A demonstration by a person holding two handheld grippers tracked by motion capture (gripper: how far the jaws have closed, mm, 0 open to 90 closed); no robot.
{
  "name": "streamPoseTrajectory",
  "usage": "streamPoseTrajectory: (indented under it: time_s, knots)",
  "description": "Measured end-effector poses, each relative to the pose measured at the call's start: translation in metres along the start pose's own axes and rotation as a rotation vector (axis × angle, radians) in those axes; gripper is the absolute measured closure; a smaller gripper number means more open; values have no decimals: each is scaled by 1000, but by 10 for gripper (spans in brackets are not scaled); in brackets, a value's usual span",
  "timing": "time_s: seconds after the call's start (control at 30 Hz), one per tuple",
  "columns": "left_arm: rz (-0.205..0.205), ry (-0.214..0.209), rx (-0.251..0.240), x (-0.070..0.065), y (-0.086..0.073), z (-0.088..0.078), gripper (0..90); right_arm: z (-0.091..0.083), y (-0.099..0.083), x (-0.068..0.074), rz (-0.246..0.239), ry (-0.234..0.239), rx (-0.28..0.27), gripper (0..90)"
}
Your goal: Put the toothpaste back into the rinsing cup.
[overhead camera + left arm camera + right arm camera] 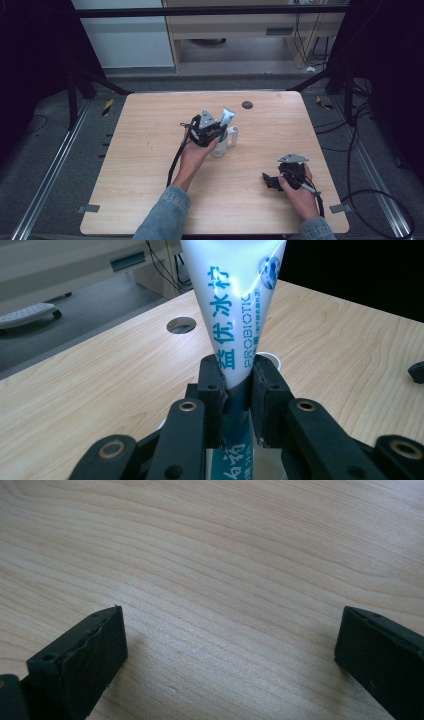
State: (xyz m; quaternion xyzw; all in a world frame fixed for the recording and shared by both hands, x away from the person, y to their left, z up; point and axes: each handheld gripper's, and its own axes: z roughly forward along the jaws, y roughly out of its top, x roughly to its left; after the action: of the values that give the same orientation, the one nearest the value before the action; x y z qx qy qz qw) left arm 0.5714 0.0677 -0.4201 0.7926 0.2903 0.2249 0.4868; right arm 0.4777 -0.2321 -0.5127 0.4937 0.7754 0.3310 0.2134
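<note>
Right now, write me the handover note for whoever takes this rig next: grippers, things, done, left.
Left gripper: shut on the toothpaste tube, jaws pinching it partway up; the tube stands upright, its wide crimped end on top.
Right gripper: open, nothing between the jaws, resting low over bare table near the right front.
Things: a white cup sits mid-table with the tube's lower end at it; whether the tube rests on the cup's bottom cannot be told. A small white piece stands just beside the cup.
Done: tube gripped and brought to the cup.
Left: probably release the tube and withdraw.
</note>
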Motion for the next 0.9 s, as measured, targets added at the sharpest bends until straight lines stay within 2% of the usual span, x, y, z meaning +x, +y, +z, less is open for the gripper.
streamPoseTrajectory:
  time_s: [0.2, 0.5, 0.67, 0.73, 0.9]
  knots:
    - [-1, -1, 20, -1, 3, 1, 760, 0, 0, 0, 0, 0, 0, 6]
    - [-5, 1, 8, 3, 5, -4, 718, 0, 0, 0, -1, 0, 0, 6]
    - [-1, 1, 18, 2, 5, -3, 685, 0, 0, 0, 0, 0, 0, 6]
    - [8, 9, 27, 1, 5, -2, 633, 0, 0, 0, 0, 0, 0, 6]
    - [26, 26, 27, -3, 6, -4, 580, 0, 0, 0, 0, 0, 0, 6]
